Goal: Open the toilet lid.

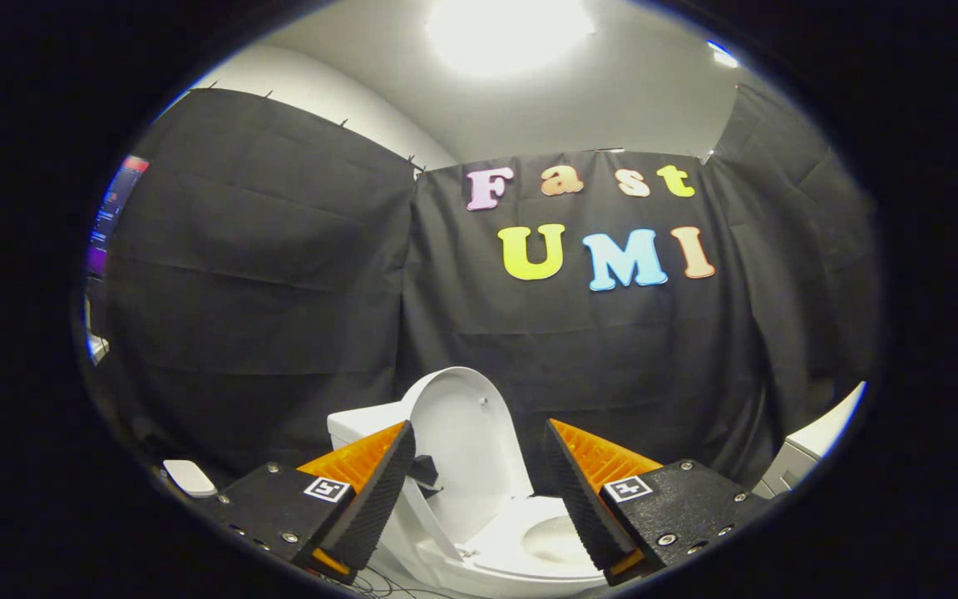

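Fingers [379,491] nearest cam, spread wide, nothing between them, gripper [479,474] holding nothing. Toilet [529,549] sits just ahead and below, seen through the gap. Lid [466,441] is already up, standing near vertical and leaning back toward the tank [358,424]; underside faces us, seat [520,532] is down and the bowl opening [558,541] is exposed.

Judgement: task looks basically done, step in hand is clear-off w/o disturbing the lid. Left finger tip sits close to the lid's edge in the pic, can't tell if touching or just in front.

How to do it well imo:
- keep fingers apart, don't pinch anything on the way out
- pull straight back along finger axis, no sideways sweep, esp not into the lid edge
- check the lid rests past vertical before leaving; if it only balances, a light push on the upper part w/ one finger toward the tank
- risk: a nudge fwd drops it back on the seat

Small white object [188,477] lies off to the left, not relevant.
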`<state>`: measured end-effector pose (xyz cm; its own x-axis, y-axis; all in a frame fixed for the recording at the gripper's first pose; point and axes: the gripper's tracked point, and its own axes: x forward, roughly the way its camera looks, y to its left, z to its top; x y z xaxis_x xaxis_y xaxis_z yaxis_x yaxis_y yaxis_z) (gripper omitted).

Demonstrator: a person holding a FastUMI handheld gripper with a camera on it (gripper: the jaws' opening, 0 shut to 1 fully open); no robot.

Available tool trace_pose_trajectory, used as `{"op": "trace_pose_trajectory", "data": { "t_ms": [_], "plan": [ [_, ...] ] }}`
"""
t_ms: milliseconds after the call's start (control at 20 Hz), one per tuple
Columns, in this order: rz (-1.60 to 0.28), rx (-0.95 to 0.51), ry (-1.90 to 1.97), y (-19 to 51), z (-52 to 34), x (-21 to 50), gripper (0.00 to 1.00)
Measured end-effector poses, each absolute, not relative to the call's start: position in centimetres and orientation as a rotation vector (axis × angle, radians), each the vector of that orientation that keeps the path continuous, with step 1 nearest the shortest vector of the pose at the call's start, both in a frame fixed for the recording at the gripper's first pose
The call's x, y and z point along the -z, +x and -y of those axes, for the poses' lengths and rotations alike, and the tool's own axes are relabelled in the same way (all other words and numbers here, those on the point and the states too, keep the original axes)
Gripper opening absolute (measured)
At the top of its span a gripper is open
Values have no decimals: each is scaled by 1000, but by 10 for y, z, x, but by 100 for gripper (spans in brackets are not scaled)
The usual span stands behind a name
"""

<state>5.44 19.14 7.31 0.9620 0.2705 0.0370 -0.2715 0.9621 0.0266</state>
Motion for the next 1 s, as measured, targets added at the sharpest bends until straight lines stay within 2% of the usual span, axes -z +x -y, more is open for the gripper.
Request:
{"op": "trace_pose_trajectory", "data": {
  "t_ms": [500, 1000],
  "plan": [
    [29, -118, 58, 21, -76, -75, 95],
    [-29, -15, -19, -3, -17, -40, 95]
  ]
}}
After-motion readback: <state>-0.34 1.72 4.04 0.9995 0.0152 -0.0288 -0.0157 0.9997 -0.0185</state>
